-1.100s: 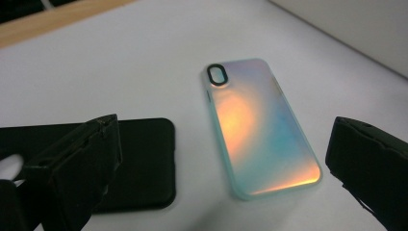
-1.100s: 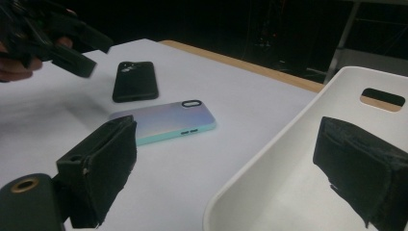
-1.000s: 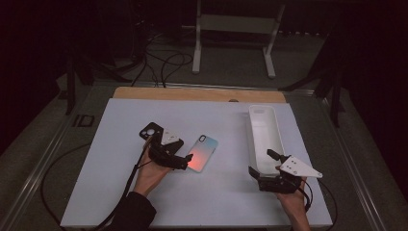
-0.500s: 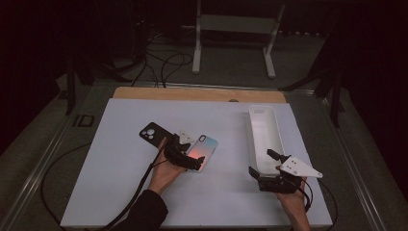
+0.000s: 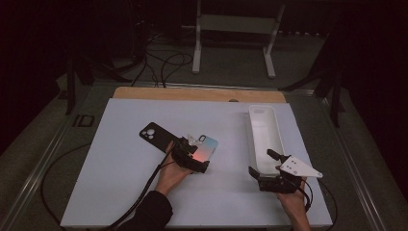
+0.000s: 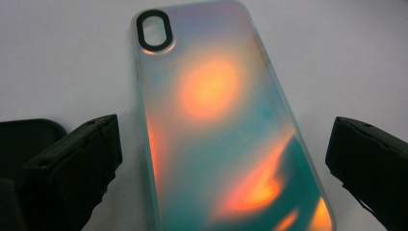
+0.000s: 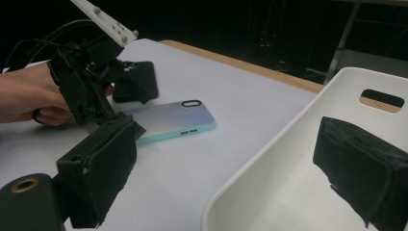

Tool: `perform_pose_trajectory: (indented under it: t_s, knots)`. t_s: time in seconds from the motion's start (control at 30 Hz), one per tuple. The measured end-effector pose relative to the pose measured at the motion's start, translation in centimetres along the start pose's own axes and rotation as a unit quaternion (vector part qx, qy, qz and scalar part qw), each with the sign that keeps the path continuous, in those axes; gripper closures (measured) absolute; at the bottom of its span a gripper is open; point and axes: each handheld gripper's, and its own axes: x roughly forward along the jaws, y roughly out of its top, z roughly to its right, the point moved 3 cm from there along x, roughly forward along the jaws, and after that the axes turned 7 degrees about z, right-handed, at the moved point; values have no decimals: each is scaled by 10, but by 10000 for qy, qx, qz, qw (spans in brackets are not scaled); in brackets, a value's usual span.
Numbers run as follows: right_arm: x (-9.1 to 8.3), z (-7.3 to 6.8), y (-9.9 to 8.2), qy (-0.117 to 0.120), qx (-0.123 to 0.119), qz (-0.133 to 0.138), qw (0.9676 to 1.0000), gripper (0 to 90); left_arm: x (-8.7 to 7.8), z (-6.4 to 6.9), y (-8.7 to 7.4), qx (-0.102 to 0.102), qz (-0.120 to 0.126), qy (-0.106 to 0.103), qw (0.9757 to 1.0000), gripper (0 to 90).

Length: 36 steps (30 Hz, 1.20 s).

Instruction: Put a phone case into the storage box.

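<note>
Left gripper [image 5: 192, 161]: near the middle of the white table [image 5: 120, 183] in the high view, jaws spread wide apart, one on each long side of the iridescent phone case, gripping nothing.
Iridescent phone case [image 6: 226, 125]: lies flat, back up, between those jaws in the left gripper view; its oval camera cut-out points to about 11 o'clock there. Orange and teal reflections run across it. Whether either jaw touches its edge is hard to tell.
Black phone case [image 5: 155, 136]: flat on the table at about 10 o'clock from the iridescent one, just beside the left gripper.
Right gripper [image 5: 269, 168]: held low at the near end of the white tray, jaws parted, nothing between them but the tray's rim.
White tray [image 5: 275, 130]: long, narrow, lying at 3 o'clock from the phone cases, well apart from them; in the right gripper view its wall passes between the two jaws.
Left hand [image 5: 171, 173]: wrapped around the left gripper's handle, dark sleeve behind it.
</note>
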Motion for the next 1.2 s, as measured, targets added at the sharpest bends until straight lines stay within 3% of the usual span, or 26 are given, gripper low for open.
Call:
perform_pose_trajectory:
  t_s: [0.3,0.7,0.77,1.03,1.2]
  knots:
    - [0,0,0,2,7,6,10000,82,6,4,-3,134,-174,169,9996,0]
    - [0,0,1,-12,-9,17,10000,82,3,4,0,62,-363,170,9992,68]
    - [-1,0,1,-13,-13,26,10000,82,1,3,1,46,-425,167,9989,113]
    - [-1,1,1,-16,-1,22,10000,82,1,4,5,23,-658,225,9976,124]
    - [-1,1,1,-12,-14,9,10000,82,-1,2,4,21,-598,192,9980,161]
